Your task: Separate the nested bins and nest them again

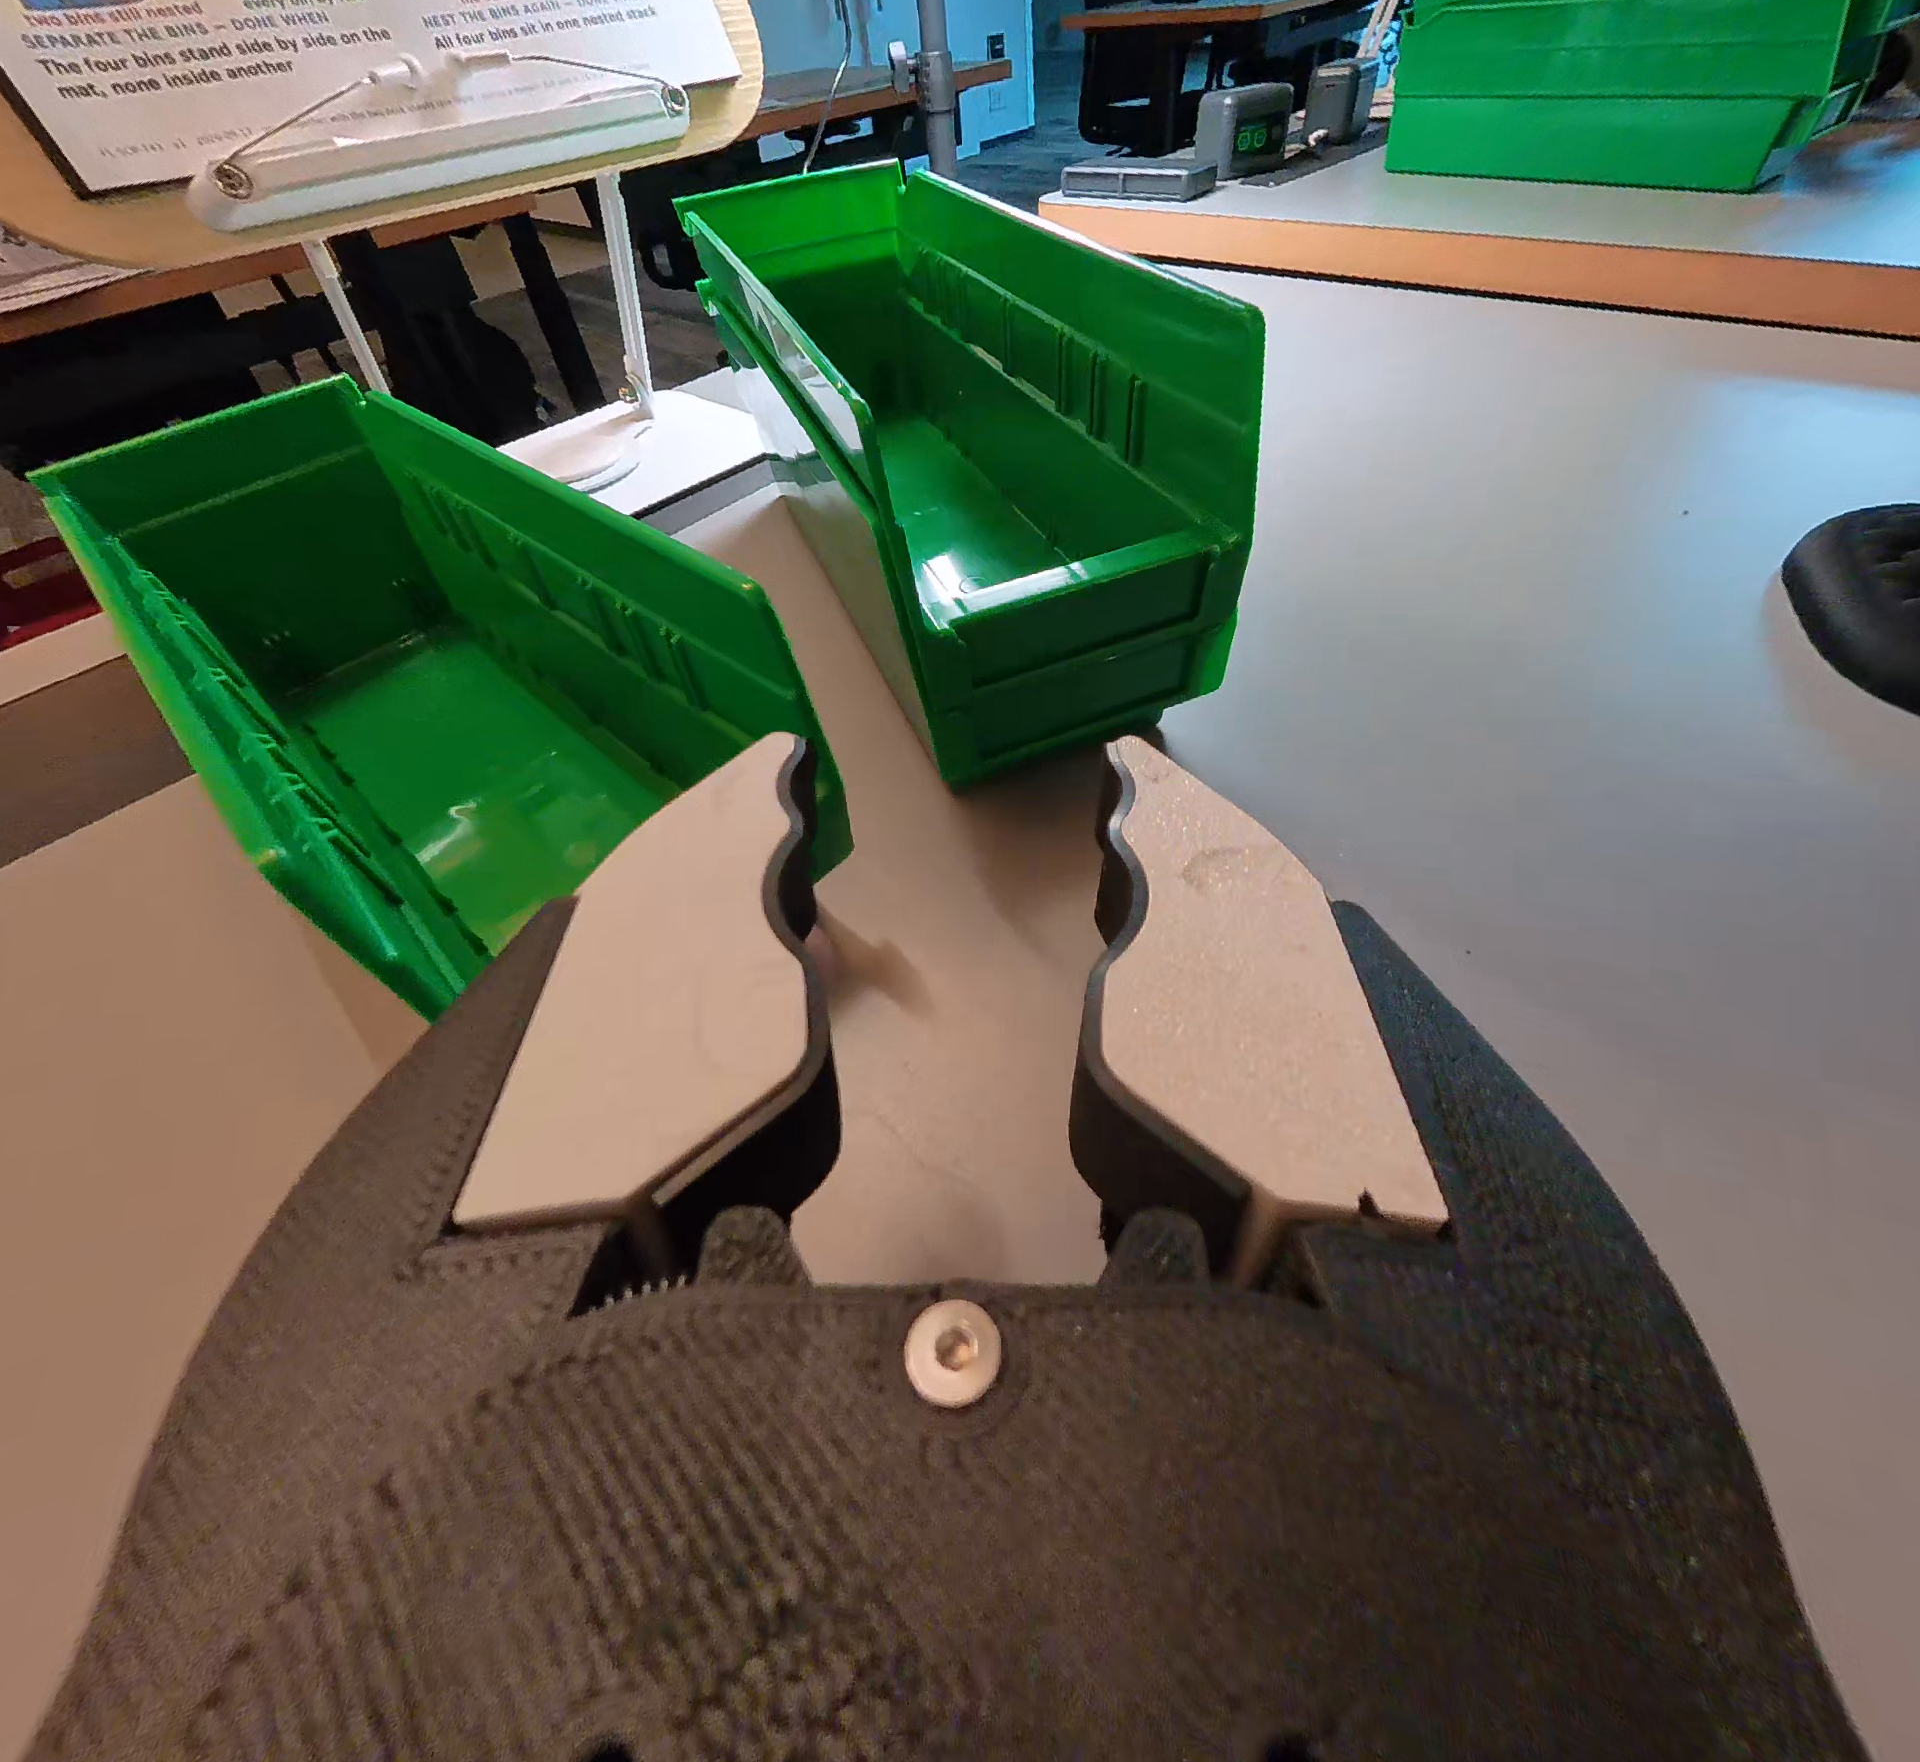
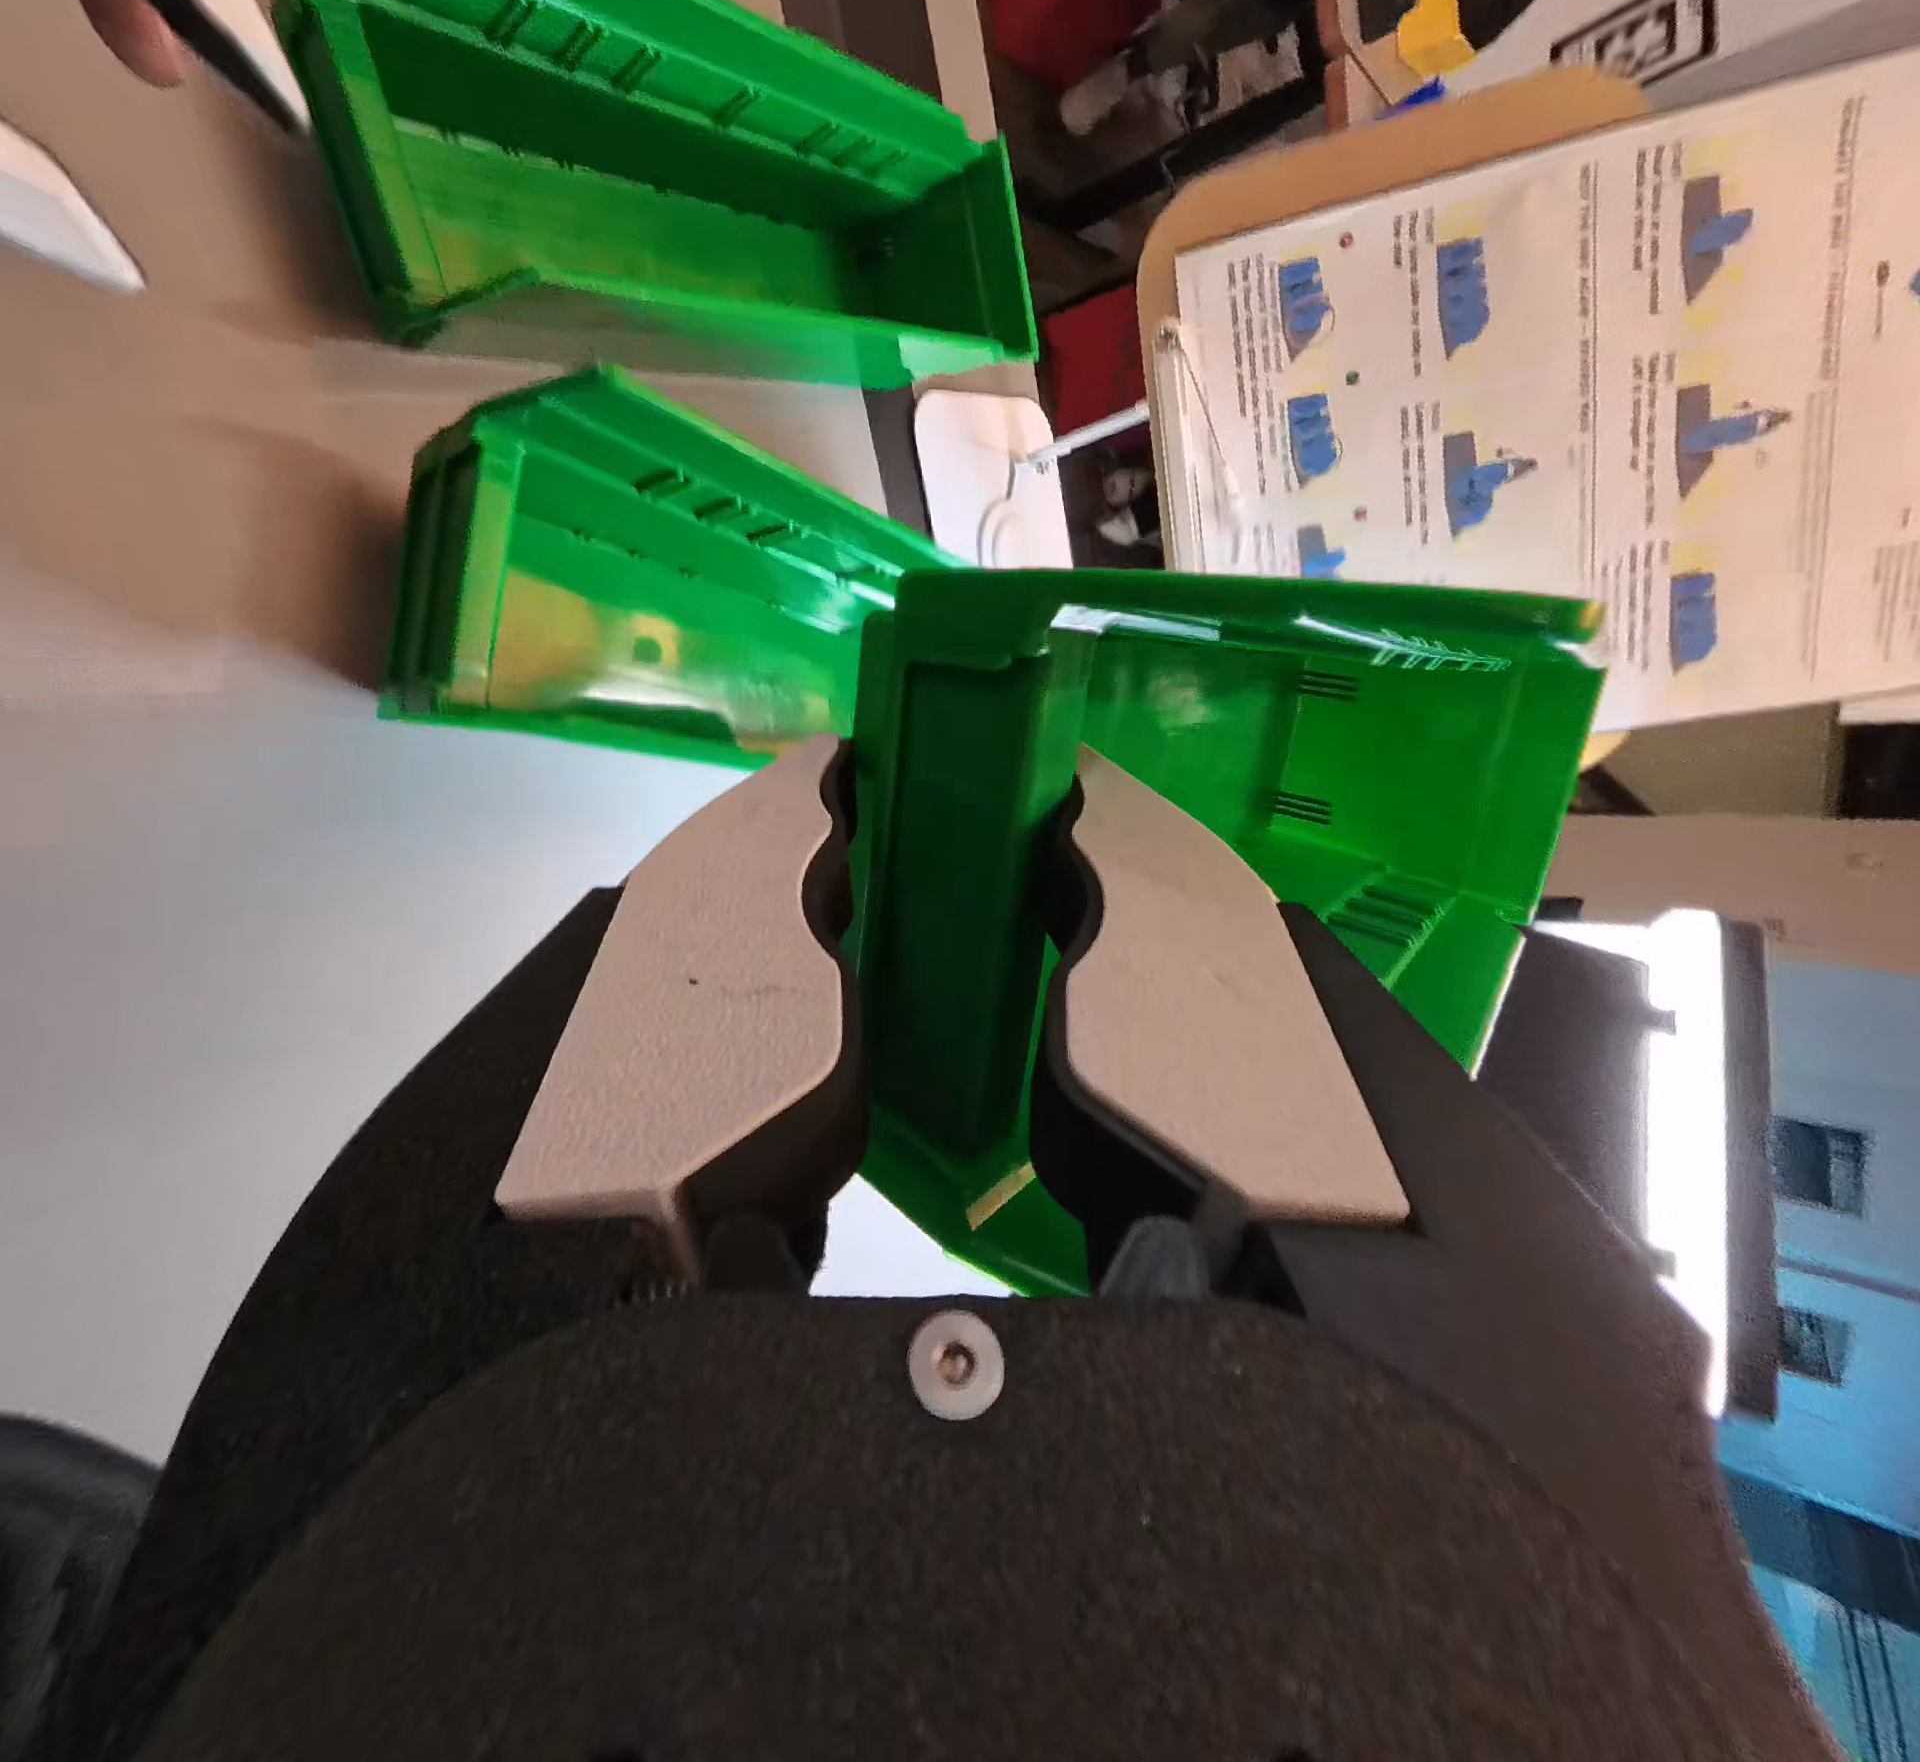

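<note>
in the left wrist view, going left to right: a single green bin (image 1: 436, 673) sits at the left edge of the counter (image 1: 1507, 673), its near end just beside the left hand-held gripper (image 1: 951, 829), whose jaws stand apart with nothing between them. right of it, with a wedge of bare counter between, stands a nested pair of bins (image 1: 997, 486) — two front lips show one above the other, so one still sits inside the other. behind both, a clipboard stand (image 1: 416, 123) carries an instruction sheet, and far right on another surface is a stack of spare green bins (image 1: 1621, 50).

in the right wrist view the camera is rolled on its side. the single bin (image 2: 665, 185) and the nested pair (image 2: 623, 611) lie on the counter (image 2: 260, 881), and the right hand-held gripper (image 2: 956, 808) is clamped on the short end wall of a third bin (image 2: 1299, 777), held clear of the counter and tilted.

my reading: this is either the separating step or the start of re-nesting; i cannot tell which. if separating, the next move calls for setting the held bin down upright, then splitting the pair, with the free left gripper bracing the lower bin.

room is uneven — the left bin is at the counter's edge and the stand crowds the back, while the broad bare stretch right of the pair looks the safest landing place.
</note>
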A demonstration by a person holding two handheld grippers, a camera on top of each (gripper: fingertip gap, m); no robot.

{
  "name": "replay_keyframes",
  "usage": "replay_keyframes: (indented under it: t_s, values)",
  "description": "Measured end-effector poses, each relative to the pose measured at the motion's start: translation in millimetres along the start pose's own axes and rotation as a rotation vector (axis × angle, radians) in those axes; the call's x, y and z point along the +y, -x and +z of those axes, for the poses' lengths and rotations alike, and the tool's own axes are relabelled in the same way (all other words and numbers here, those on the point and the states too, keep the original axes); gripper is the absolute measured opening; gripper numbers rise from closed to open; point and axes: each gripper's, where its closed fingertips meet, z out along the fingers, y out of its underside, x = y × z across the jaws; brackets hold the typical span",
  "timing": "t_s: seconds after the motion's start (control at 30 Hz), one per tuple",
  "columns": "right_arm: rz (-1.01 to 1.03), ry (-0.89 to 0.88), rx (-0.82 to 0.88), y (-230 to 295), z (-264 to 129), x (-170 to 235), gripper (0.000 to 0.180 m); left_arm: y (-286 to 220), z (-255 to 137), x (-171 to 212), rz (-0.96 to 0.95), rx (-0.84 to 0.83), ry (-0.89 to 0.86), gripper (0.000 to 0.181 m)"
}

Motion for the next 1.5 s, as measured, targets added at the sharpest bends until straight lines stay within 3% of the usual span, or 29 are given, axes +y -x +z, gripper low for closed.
replay_keyframes:
  t_s: [0.4,0.6,0.73,0.8,0.93,1.17,1.33,1.5]
  values:
    - [-0.083,0.186,-0.082,97.0,56.4,189.8,0.034,-6.1,5.1,9.0,0.019,0.012,0.025,0.051]
    - [-0.088,0.169,-0.132,119.8,74.6,232.5,0.036,-4.7,9.1,17.3,0.012,0.009,0.054,0.051]
    - [-0.127,0.26,-0.083,114.4,80.8,261.4,0.037,-5.4,9.8,18.9,0.016,0.009,0.059,0.051]
    - [-0.076,0.289,-0.1,113.4,77.2,266.2,0.048,-5.4,9.4,18.7,0.018,0.007,0.058,0.051]
    - [0.085,0.253,-0.149,107.3,48.7,219.9,0.051,-3.4,8.9,17.7,0.014,-0.001,0.054,0.05]
    - [0.096,-0.02,-0.177,107.5,20.9,61.3,0.049,-6.0,10.1,19.6,0.027,0.001,0.063,0.05]
    - [-0.013,-0.032,-0.21,136.7,64.2,-13.6,0.047,-4.2,9.2,19.2,0.043,-0.008,0.06,0.05]
    - [-0.031,0.222,-0.211,160.0,122.5,-17.7,0.044,-0.3,6.7,15.7,0.041,-0.011,0.048,0.05]
